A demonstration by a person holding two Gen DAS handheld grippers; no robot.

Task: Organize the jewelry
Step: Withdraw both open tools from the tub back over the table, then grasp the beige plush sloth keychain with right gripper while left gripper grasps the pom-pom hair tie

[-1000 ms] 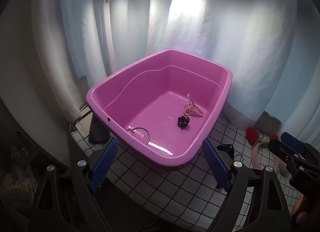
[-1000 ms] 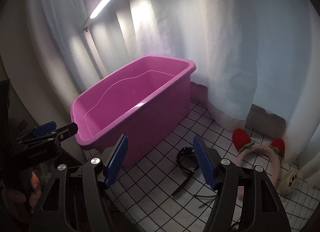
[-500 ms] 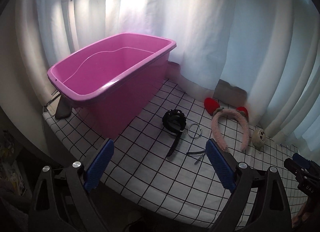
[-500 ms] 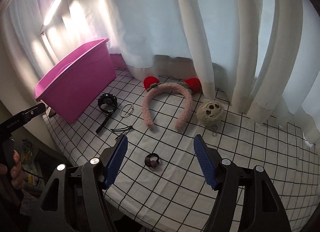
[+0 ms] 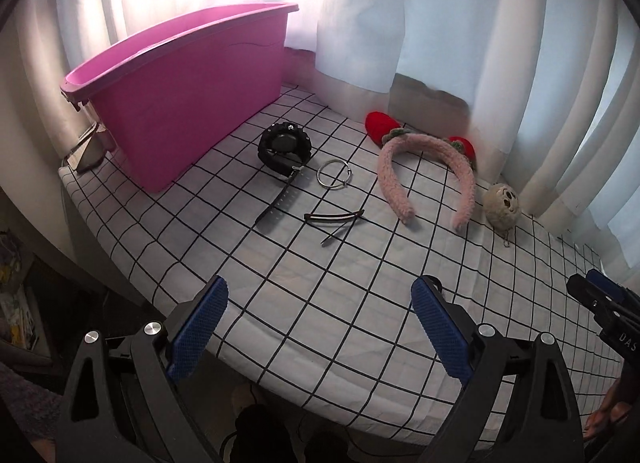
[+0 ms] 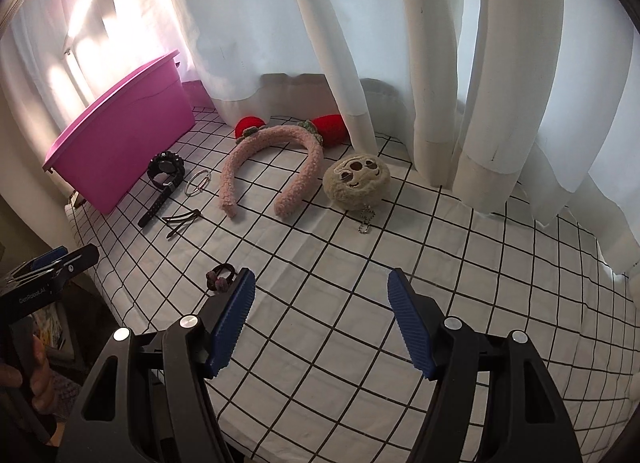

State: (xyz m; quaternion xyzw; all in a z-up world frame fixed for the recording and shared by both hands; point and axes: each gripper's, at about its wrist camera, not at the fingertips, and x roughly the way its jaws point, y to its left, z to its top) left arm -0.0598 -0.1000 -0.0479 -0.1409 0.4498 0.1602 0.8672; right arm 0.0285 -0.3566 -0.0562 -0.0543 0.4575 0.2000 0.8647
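Both tools hang above a counter (image 5: 360,283) covered in a black-grid cloth, each empty; the left tool (image 5: 318,323) has just been spreading its jaws and they stand wide with nothing between them; the right tool (image 6: 322,319) is also apart. The step appears to be choosing the next piece to carry to the pink bin (image 5: 188,83) at the counter's far left. Watch (image 5: 285,143), metal ring (image 5: 335,172), hair clips (image 5: 334,219), fuzzy headband (image 5: 424,167) and plush keychain (image 5: 502,205) lie loose beside it. Only the right view shows a small dark hair tie (image 6: 220,276) just beside its left finger; likely the nearest pick, needing a short sideways shift and descent.
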